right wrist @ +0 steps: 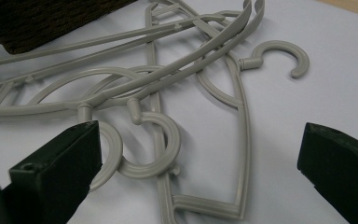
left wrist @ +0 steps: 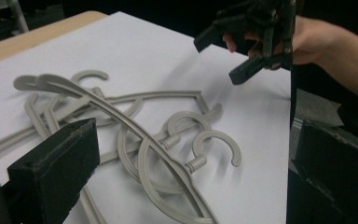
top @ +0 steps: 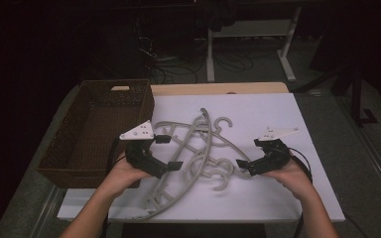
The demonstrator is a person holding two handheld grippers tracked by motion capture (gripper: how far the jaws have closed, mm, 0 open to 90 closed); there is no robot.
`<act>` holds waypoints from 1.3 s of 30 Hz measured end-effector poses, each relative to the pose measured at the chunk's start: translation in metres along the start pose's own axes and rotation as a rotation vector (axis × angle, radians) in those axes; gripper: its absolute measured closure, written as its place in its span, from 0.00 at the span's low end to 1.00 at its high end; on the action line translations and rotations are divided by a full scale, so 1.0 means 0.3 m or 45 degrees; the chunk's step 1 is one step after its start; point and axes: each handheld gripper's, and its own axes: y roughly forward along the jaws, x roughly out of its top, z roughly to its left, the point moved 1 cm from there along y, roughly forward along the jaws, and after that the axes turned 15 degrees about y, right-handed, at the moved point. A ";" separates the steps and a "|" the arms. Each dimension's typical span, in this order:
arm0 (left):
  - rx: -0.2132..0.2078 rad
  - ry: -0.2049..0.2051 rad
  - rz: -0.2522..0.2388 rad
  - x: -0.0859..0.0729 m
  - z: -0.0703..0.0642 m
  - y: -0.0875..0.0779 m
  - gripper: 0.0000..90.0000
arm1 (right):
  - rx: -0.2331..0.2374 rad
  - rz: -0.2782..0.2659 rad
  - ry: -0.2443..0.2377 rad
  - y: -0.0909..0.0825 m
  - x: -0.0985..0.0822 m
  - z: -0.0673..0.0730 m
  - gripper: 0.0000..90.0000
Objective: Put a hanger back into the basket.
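High view: your left tool (top: 167,151) sits with jaws spread at the left edge of the pile of grey hangers (top: 198,148) on the white counter (top: 278,193). The brown wicker basket (top: 96,129) stands just beside it, to the left. Your right tool (top: 245,165), also spread, sits at the pile's right edge.

Left gripper view: tangled hangers (left wrist: 135,140) lie between the wide jaws; the right tool (left wrist: 228,56) hovers beyond.

Right gripper view: hooks (right wrist: 154,140) overlap near the left jaw; the basket (right wrist: 42,18) blocks the far left corner.
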 end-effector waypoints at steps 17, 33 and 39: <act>-0.044 -0.002 0.097 -0.060 -0.058 0.114 0.00 | -0.011 0.018 -0.002 0.008 -0.003 -0.001 0.00; -0.058 0.005 0.245 -0.137 -0.094 0.158 0.00 | -0.016 0.040 -0.017 0.018 -0.005 0.005 0.00; -0.064 0.016 0.314 -0.159 -0.106 0.180 0.00 | -0.016 0.042 -0.019 0.020 -0.006 0.006 0.00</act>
